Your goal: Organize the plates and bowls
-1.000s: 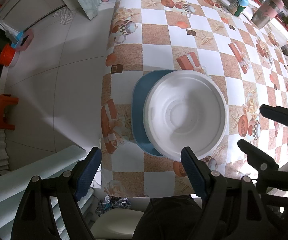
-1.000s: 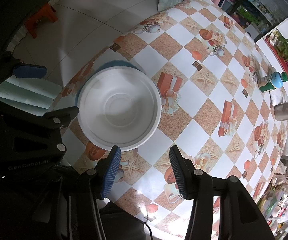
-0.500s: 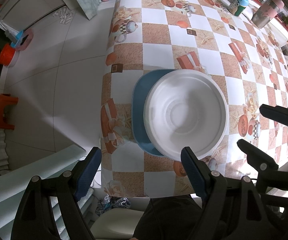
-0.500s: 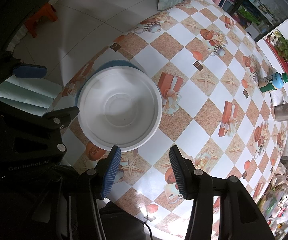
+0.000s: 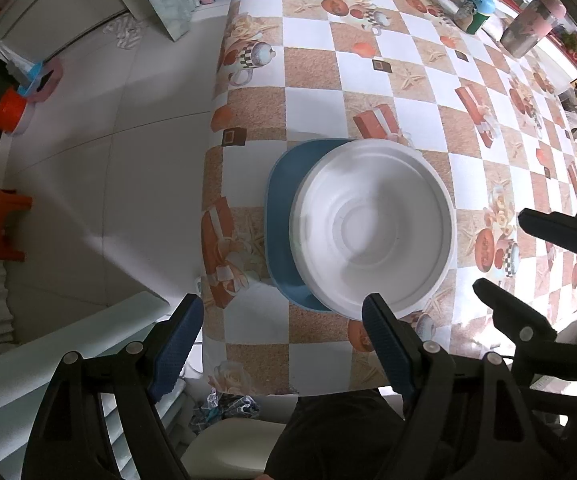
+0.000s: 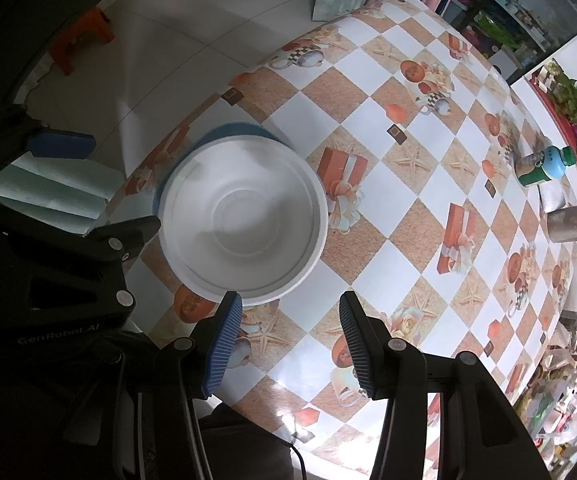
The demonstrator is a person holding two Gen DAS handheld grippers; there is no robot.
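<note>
While both grippers hang above the near edge of the table point(image 5: 368, 92), neither touches anything. The left gripper point(image 5: 278, 320) has its blue-padded fingers point(image 5: 178, 340) spread wide apart, with nothing between them; its left finger sits over the gap between table and floor point(image 5: 100, 168), its right finger over the near rim of the bowl point(image 5: 372, 226). The right gripper point(image 6: 290, 316) also has its fingers point(image 6: 224, 340) apart and empty, hovering just near of the bowl point(image 6: 244, 220), over the checkered cloth.

That white bowl stands upright and empty on a blue plate point(image 5: 282, 224), near the table's left near corner. It covers most of the plate, so only the plate's left and near-left rim shows in the left view; in the right view just a blue sliver point(image 6: 228, 130) peeks out at the bowl's far-left side.

At the far right of the table stand a green bottle point(image 5: 474, 14) with a blue cap and, just right of it, a pink-topped tumbler point(image 5: 530, 28); both are well apart from the bowl. On the floor to the left are an orange stool point(image 5: 2, 224) and, farther off, an orange tub point(image 5: 8, 110). Clutter along the table's right edge is too small to make out.
</note>
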